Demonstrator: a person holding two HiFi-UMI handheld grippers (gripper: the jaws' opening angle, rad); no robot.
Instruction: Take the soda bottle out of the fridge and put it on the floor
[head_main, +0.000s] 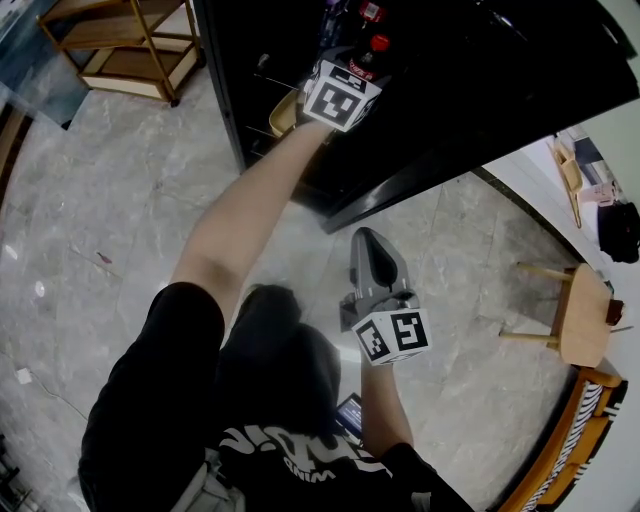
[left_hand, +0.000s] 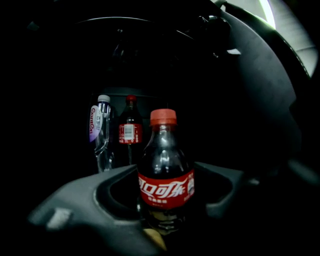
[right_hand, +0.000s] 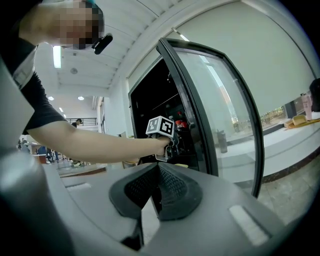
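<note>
A small cola bottle (left_hand: 166, 165) with a red cap and red label stands upright in the dark fridge (head_main: 450, 80). My left gripper (left_hand: 165, 174) reaches into the fridge, with one jaw on each side of the bottle's lower body. A dark gap shows on both sides, so the pads are not pressing on it. In the head view the left gripper (head_main: 345, 90) sits at the fridge opening, just below the bottle's red cap (head_main: 379, 43). My right gripper (head_main: 366, 243) hangs over the floor in front of the fridge, shut and holding nothing; the right gripper (right_hand: 156, 167) shows its pads meeting.
Behind the bottle stand a second cola bottle (left_hand: 130, 131) and a clear water bottle (left_hand: 102, 132) with a purple label. The glass fridge door (right_hand: 220, 115) is swung open to the right. A wooden shelf (head_main: 130, 50) and a wooden stool (head_main: 580, 310) stand on the marble floor (head_main: 100, 200).
</note>
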